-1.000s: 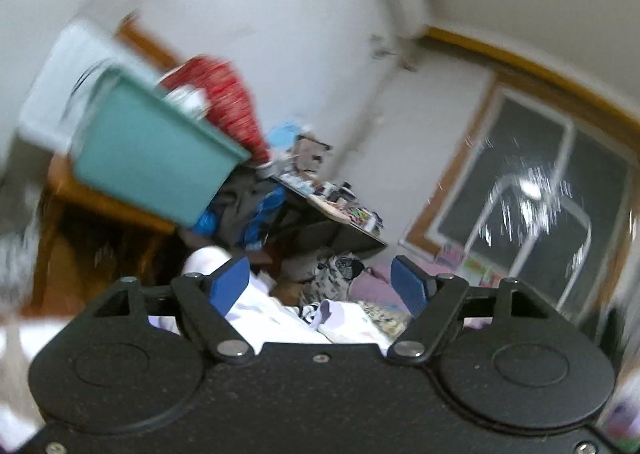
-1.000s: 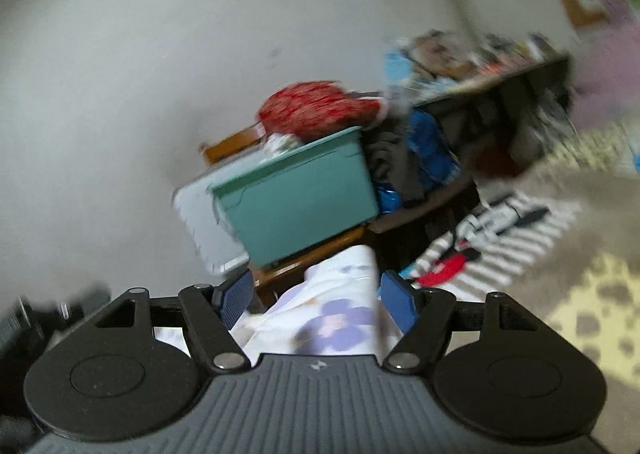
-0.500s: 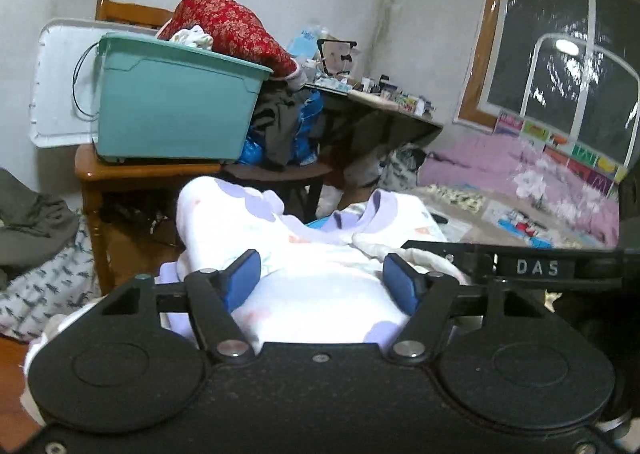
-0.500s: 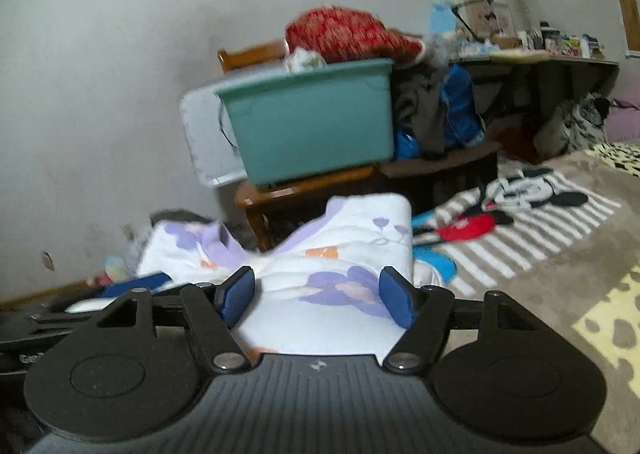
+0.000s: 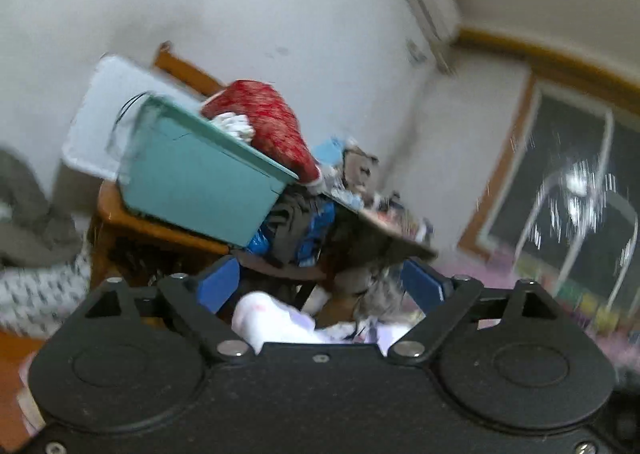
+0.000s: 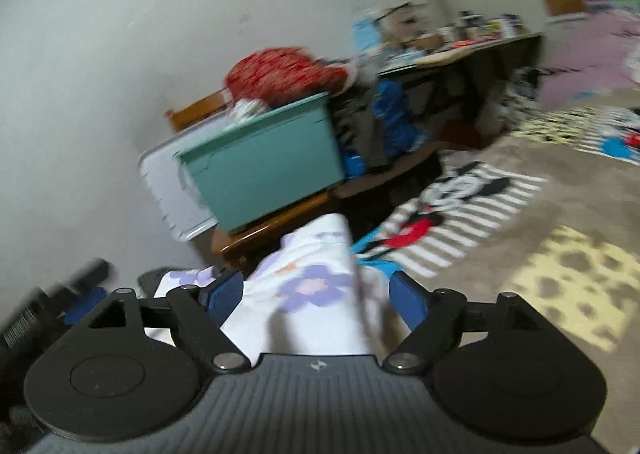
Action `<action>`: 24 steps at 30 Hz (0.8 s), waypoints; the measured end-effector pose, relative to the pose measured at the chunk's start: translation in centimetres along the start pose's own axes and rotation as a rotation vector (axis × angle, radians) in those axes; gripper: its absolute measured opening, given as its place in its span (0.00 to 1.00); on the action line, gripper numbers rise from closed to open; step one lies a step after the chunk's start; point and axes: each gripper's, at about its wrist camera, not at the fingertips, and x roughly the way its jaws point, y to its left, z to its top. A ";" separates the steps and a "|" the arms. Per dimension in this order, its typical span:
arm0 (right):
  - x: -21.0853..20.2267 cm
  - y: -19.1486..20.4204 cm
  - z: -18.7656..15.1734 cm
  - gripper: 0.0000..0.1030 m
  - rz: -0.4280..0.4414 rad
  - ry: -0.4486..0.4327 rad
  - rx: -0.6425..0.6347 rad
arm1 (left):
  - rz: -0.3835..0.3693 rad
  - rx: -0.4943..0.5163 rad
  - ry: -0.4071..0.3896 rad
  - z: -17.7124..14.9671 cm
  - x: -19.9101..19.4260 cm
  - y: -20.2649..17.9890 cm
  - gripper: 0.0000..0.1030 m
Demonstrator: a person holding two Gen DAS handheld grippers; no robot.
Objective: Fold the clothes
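Left gripper wide open, tilted up over a white bunch of the floral garment low and near. Right gripper equally wide, straddling that soft floral garment; light, floppy, probably best pinched at a hem corner.

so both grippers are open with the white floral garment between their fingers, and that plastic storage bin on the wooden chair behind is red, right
Not quite: the plastic storage bin on the wooden chair is teal, as the right wrist view shows; the red thing is a patterned cloth bundle piled on top of it. The rest holds: the left gripper and right gripper are both open, with the white floral garment between their fingers.
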 end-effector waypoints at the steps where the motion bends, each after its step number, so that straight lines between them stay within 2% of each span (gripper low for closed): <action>1: -1.3 -0.4 0.0 0.82 -0.020 -0.010 0.021 | -0.014 -0.013 0.015 0.1 0.0 -0.3 0.92; 3: -4.1 -1.3 -0.2 0.87 -0.067 -0.027 0.058 | -0.041 -0.037 0.045 0.2 0.0 -1.0 0.92; 6: -9.1 -2.4 -0.8 0.92 -0.123 -0.064 0.113 | -0.123 0.029 0.087 -0.2 -0.4 -4.9 1.00; 8: -12.6 -3.0 -1.6 0.96 -0.160 -0.094 0.138 | -0.197 0.062 0.141 -1.0 -0.7 -8.1 1.00; 11: -17.6 -3.6 -3.1 1.00 -0.226 -0.127 0.159 | -0.309 0.097 0.235 -2.8 -1.3 -12.8 1.00; 15: -23.8 -4.5 -5.3 1.00 -0.319 -0.155 0.194 | -0.403 0.127 0.404 -5.8 -2.1 -18.4 1.00; 16: -25.3 -4.7 -5.8 1.00 -0.340 -0.166 0.200 | -0.422 0.132 0.440 -6.4 -2.5 -19.6 1.00; 20: -31.2 -5.2 -8.0 1.00 -0.429 -0.213 0.222 | -0.465 0.183 0.502 -8.3 -4.7 -23.5 1.00; 24: -36.0 -5.7 -10.4 1.00 -0.545 -0.268 0.272 | -0.482 0.274 0.614 -10.3 -7.0 -27.3 1.00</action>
